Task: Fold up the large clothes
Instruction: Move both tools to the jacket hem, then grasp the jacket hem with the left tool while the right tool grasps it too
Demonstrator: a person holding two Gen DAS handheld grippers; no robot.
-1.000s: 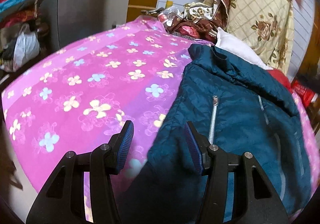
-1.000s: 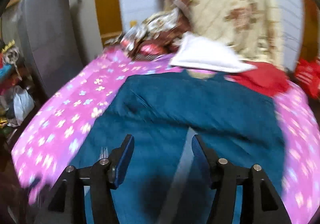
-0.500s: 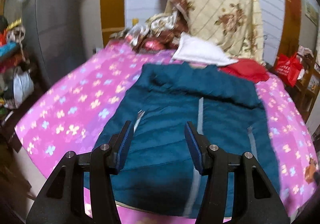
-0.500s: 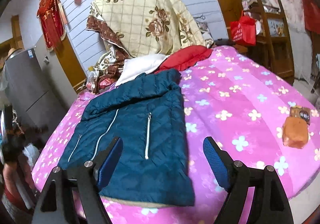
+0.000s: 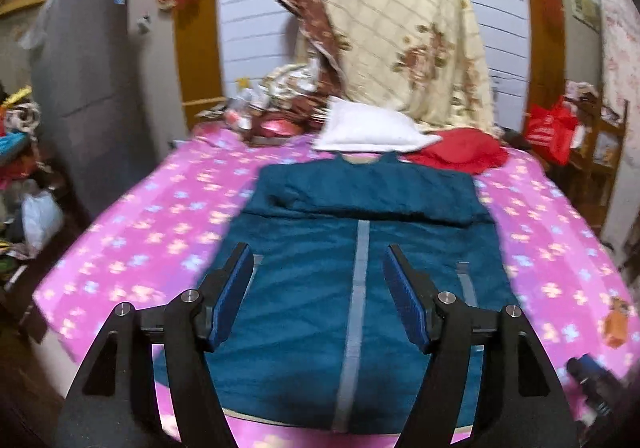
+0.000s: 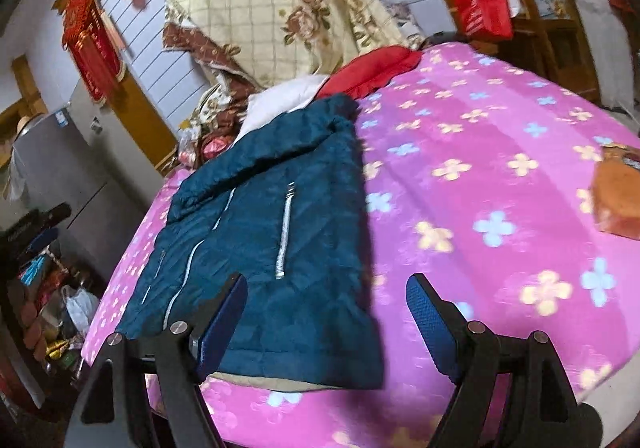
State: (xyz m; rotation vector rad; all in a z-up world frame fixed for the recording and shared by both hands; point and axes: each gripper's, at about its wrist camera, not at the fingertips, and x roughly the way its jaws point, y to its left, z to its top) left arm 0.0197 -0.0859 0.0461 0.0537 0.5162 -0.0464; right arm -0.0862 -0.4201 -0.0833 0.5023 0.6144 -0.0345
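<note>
Between the spread fingers of the left tool (image 5: 318, 288) lies the blue jacket (image 5: 360, 268), flat on the bed (image 5: 160, 232) toward 12 o'clock, seemingly smoothed for folding. Released too, the right tool (image 6: 326, 314) hangs above the hem, jacket toward 11 o'clock, probably lining up a grasp.

Bed with pink flowered sheet (image 5: 168, 215), ahead. Pale slatted wall (image 5: 256, 15) beyond, wooden frame posts (image 5: 198, 59) each side. Grey refrigerator (image 5: 84, 95) far left. Wooden shelf (image 6: 556, 3) far right. Red hanging ornament (image 6: 94, 43) on wall, upper left.
</note>
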